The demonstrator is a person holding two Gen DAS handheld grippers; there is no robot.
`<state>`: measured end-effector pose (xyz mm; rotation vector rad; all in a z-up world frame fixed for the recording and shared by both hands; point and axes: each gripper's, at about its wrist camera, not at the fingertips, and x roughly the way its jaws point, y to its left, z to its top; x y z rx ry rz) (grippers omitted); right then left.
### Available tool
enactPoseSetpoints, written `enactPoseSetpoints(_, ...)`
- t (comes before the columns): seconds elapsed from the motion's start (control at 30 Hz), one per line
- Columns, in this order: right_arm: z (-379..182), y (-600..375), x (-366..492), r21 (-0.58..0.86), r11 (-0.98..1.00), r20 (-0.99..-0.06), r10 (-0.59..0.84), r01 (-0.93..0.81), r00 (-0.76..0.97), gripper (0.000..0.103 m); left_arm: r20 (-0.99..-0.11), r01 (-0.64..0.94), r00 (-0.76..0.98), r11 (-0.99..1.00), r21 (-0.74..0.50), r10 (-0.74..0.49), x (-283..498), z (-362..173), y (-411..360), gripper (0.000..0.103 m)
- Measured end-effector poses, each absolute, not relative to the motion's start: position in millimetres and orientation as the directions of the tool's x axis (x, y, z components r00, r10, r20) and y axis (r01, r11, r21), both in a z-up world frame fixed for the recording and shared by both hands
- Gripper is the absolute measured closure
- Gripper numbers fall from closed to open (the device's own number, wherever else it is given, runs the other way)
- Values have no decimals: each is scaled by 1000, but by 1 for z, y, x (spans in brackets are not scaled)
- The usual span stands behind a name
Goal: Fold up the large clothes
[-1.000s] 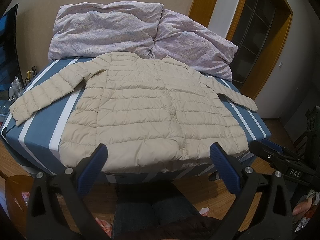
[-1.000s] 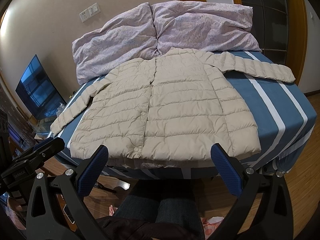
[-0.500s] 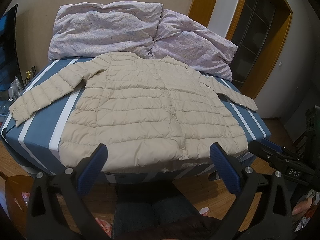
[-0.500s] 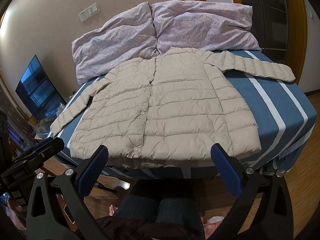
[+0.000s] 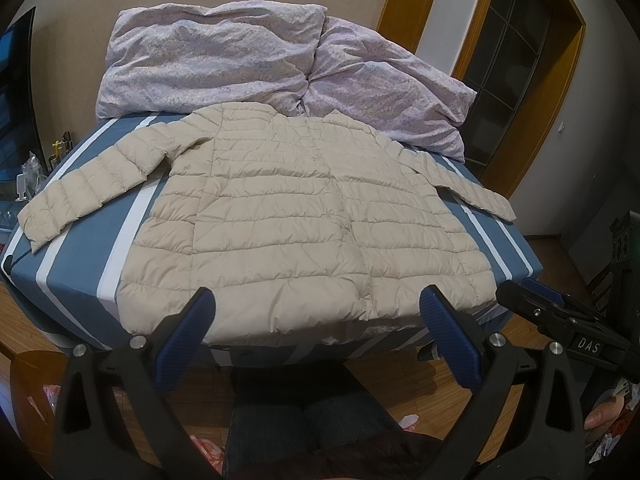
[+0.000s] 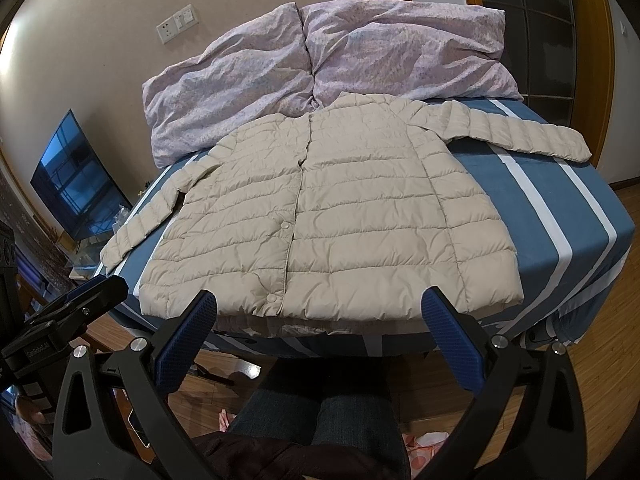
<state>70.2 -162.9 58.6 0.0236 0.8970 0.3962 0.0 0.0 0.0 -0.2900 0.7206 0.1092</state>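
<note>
Two claws hang spread and empty at the foot of the bed (image 5: 76, 264), neither touching anything. Left claw (image 5: 316, 340) has its blue pads wide apart, just short of the hem of the beige puffer jacket (image 5: 304, 216); right claw (image 6: 318, 340) is open the same way, near the same hem from the other side.

Nothing of the fold is done yet, by the look of it. The jacket lies flat, front up and snapped shut, across the striped blue sheet, collar toward the crumpled lilac duvet (image 5: 248, 60) at the head. Both sleeves are stretched out to the sides, the left sleeve (image 5: 84, 188) reaching the bed's edge and the right sleeve (image 6: 516, 132) angled out likewise.

Everything remains: bringing each sleeve in over the body, then doubling the body from hem to collar.
</note>
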Motion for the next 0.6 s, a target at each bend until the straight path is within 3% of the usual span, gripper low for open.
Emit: enactPoseSetpoints(0.6, 48, -162, 90, 175, 936, -765, 325, -307, 556, 1, -679, -203, 734, 953, -225, -4, 15, -8, 7, 2)
